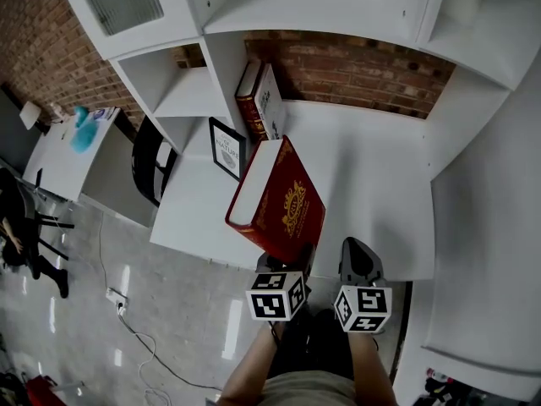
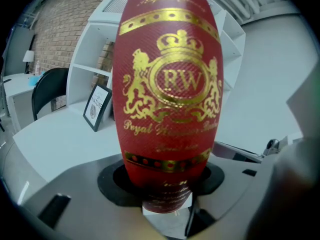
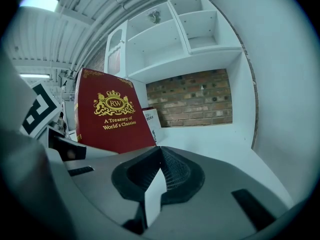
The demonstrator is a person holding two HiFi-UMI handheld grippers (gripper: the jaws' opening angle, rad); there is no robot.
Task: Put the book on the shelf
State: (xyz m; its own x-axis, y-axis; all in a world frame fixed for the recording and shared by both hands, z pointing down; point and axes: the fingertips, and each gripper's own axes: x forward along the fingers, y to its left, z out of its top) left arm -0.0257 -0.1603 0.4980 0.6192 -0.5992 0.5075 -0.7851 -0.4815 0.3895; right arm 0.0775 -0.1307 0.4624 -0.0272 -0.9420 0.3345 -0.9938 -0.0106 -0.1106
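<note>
Head view looks steeply down from above onto the white counter (image 1: 372, 184); left gripper view sits tight against the red book (image 2: 167, 84), facing the shelves (image 2: 92, 54); right gripper view, farther back, looks along the counter toward the brick wall (image 3: 190, 101); all three share the book.

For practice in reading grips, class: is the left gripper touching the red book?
Touching. The left gripper view shows the left gripper clamped on the lower end of the red book, with its jaws pressing on both sides.
</note>
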